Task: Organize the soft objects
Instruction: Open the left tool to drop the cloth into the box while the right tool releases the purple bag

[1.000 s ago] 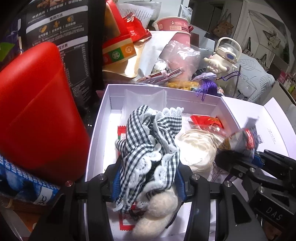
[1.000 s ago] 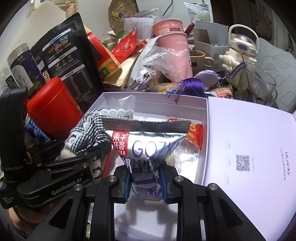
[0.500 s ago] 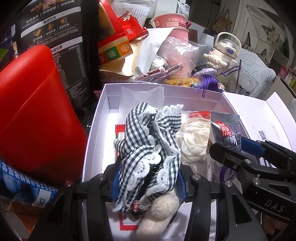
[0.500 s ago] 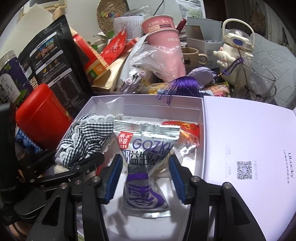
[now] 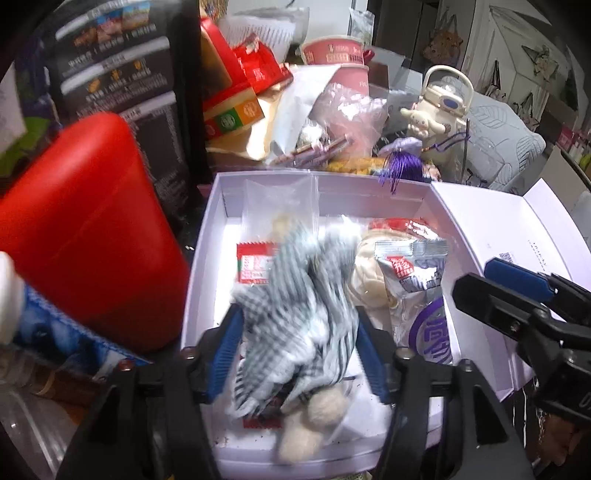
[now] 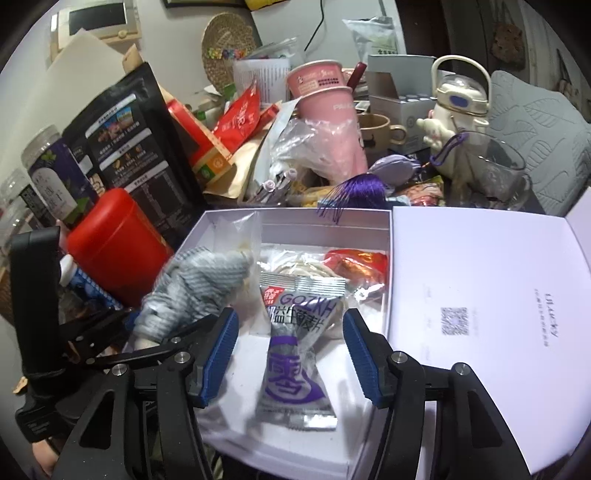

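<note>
- Your left claw (image 5: pixel 299 347) has just been opening; the blurred black-and-white checked cloth (image 5: pixel 303 314), with a cream fluffy piece at its lower end, hangs loosely between its blue pads, low centre, over the white box (image 5: pixel 199 266).
- Your right claw (image 6: pixel 290 354) has just spread too; the silver-and-purple snack packet (image 6: pixel 295 350) lies free in the box between its pads, centre frame.

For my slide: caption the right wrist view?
Right gripper, jaws just opening, releases silver snack packet into white box.

Pale wall (image 6: pixel 173 33), white cabinet (image 5: pixel 491 48) behind
</note>
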### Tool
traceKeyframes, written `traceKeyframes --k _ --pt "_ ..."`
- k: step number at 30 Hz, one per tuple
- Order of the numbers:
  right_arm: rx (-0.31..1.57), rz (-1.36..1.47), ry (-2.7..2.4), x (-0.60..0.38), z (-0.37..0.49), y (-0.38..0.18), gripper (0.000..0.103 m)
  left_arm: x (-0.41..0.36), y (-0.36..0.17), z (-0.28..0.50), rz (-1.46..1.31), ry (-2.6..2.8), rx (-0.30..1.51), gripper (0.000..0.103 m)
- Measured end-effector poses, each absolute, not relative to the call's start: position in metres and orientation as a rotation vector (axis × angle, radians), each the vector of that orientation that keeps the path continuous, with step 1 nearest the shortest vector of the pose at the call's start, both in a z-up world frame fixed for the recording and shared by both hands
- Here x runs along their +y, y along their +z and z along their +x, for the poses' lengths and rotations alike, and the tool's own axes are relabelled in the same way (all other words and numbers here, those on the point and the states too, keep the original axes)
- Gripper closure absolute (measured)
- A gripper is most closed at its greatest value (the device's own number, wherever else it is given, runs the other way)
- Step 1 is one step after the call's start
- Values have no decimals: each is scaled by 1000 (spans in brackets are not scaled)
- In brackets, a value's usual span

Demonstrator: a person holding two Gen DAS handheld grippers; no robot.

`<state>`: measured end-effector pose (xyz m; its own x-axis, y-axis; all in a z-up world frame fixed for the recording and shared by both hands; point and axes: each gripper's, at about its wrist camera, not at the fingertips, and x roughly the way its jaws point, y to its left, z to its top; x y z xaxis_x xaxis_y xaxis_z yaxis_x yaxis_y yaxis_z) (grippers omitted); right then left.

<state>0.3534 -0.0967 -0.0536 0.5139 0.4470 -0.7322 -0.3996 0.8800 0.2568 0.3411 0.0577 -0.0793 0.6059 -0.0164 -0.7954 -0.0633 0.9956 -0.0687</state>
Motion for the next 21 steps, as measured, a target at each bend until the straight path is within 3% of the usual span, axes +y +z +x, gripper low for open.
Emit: traceKeyframes --k 1,3,21 --pt "893 61 507 -99 351 -51 44 57 -76 339 -90 32 907 31" --pt "887 60 499 -103 346 -46 43 56 -68 335 -85 38 882 28" --pt "698 10 489 -118 296 37 43 43 30 284 -48 6 682 28"
